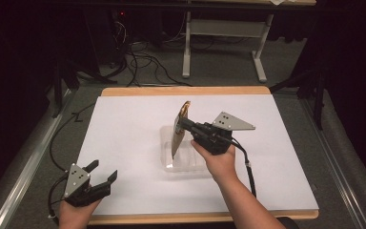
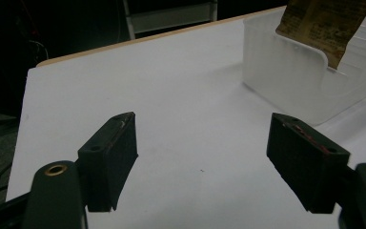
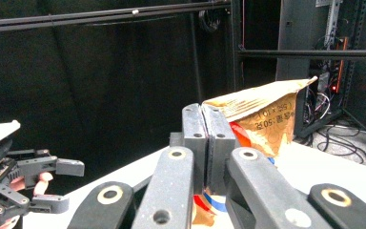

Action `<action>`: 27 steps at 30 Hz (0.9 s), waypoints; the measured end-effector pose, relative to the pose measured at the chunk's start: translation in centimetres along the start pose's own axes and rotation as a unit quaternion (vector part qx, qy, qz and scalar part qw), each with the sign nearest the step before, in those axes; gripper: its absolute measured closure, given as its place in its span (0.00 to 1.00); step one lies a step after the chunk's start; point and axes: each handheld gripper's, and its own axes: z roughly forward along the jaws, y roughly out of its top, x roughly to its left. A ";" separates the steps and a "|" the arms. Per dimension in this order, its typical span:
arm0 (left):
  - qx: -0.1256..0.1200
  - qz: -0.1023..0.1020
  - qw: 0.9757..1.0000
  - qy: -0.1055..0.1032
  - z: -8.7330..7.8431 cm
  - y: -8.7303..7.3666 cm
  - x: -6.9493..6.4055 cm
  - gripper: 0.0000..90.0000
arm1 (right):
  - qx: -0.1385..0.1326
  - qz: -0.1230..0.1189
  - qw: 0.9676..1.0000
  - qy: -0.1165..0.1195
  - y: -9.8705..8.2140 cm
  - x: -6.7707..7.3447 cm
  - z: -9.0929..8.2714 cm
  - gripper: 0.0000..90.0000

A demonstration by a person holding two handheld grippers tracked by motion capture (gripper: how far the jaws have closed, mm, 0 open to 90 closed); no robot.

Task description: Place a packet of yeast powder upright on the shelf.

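Above the clear tray point(image 1: 187, 162), right gripper point(image 1: 185, 125) fingers clamp the snack packet point(image 1: 178, 136); lower it straight, bottom edge inside the walls. Left gripper point(image 1: 101, 172) fingers apart, idle.

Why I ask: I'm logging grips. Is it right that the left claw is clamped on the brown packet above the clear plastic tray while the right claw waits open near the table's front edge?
The sides are swapped. The right claw clamps the brown packet above the clear plastic tray; the left claw waits open near the front edge, as the high view shows.
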 end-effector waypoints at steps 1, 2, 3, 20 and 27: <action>0.000 0.000 1.000 0.000 0.0 0.0 0.0 0.29 | 0.001 0.000 1.000 -0.001 -0.1 0.0 0.0 1.00; 0.000 0.000 1.000 -0.001 0.0 0.0 0.0 0.29 | 0.002 0.002 1.000 -0.003 -0.2 -0.2 0.0 1.00; 0.000 0.000 1.000 0.000 0.0 0.0 0.0 0.29 | 0.003 0.003 1.000 -0.003 -0.2 -0.2 0.0 1.00; 0.002 0.002 1.000 -0.001 0.0 0.0 -0.1 0.29 | 0.022 0.008 1.000 -0.005 -1.4 -0.4 0.8 1.00; 0.001 0.001 1.000 -0.001 0.1 0.0 0.0 0.29 | 0.033 0.010 0.999 -0.006 -2.2 -0.5 1.5 1.00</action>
